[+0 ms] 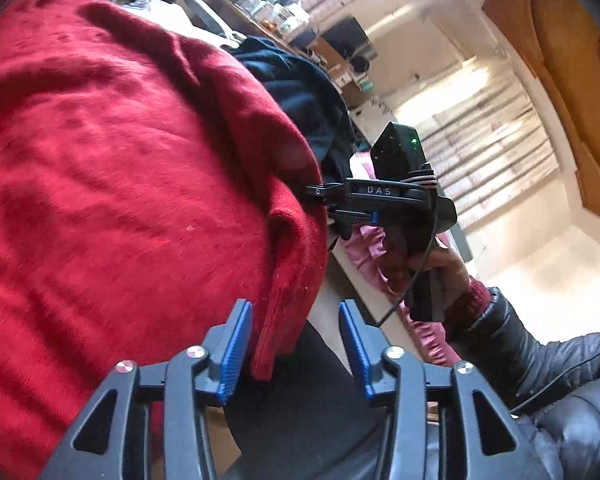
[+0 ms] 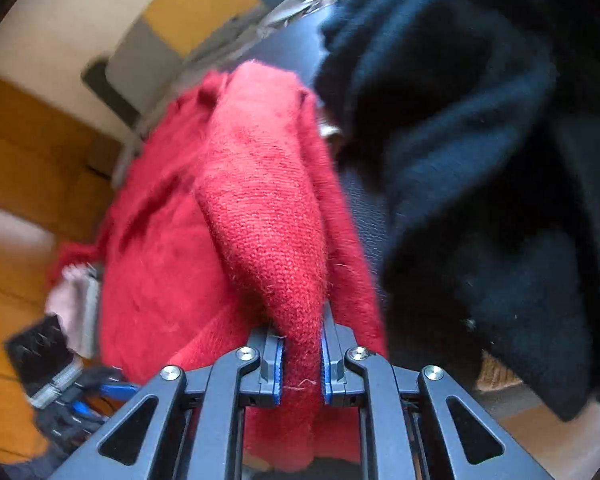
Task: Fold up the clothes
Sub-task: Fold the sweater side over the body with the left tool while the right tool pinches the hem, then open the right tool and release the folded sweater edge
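Sunlit room, right gripper pinching red sweater edge, seemingly.

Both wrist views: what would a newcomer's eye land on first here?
The red knit sweater dominates, filling the left of the left wrist view. The right gripper is clamped on a fold of it, while the left gripper is open around its hanging edge. A dark navy garment is heaped to the sweater's right.
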Action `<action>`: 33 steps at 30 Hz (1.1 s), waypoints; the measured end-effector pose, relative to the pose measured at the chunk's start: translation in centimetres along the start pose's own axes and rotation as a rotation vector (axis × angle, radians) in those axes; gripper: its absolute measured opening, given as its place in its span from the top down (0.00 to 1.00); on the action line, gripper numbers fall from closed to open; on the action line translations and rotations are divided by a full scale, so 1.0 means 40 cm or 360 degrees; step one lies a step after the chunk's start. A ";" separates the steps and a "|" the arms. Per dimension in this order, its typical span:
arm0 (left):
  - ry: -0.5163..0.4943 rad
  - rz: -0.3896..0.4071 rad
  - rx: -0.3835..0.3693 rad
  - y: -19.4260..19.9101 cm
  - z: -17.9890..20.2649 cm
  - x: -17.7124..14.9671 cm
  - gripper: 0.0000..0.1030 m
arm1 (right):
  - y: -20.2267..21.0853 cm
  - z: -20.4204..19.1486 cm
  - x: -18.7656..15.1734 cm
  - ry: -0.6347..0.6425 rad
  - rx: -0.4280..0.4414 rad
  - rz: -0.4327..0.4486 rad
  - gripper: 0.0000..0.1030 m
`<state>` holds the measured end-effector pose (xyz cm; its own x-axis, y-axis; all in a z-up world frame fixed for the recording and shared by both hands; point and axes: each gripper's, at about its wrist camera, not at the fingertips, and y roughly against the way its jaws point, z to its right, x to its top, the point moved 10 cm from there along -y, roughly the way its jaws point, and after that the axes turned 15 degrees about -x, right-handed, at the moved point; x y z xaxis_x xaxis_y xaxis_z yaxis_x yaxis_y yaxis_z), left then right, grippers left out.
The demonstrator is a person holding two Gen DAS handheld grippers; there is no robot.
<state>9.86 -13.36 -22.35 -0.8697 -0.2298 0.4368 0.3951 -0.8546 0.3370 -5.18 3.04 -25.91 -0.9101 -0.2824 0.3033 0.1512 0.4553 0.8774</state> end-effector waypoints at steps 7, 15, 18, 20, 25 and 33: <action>-0.0060 -0.0163 0.0082 -0.118 -0.006 0.029 0.44 | -0.005 0.021 -0.004 -0.0125 0.0205 0.0054 0.88; -0.0048 -0.0201 0.0201 -0.156 -0.018 0.077 0.96 | 0.016 0.000 0.008 -0.0190 0.0320 0.0059 0.83; -0.0108 -0.0112 0.0254 -0.073 0.014 0.123 0.96 | 0.038 -0.014 0.018 -0.0104 0.0258 0.0098 0.66; -0.0205 -0.0043 0.0293 0.014 0.062 0.161 0.96 | 0.063 -0.030 0.030 -0.0028 0.0222 0.0142 0.52; -0.0533 -0.0041 0.0374 0.203 0.224 0.165 0.96 | 0.135 -0.092 0.101 0.0225 0.0100 0.0267 0.49; -0.0512 -0.0150 0.0284 0.161 0.244 0.048 0.96 | 0.117 -0.294 0.370 0.0583 -0.0065 0.0439 0.49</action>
<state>13.60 -14.78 -11.21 -0.7786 0.0282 0.6269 0.3877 -0.7639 0.5159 -13.42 -8.96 -12.95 -0.6387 -0.4385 0.6323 0.3902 0.5237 0.7573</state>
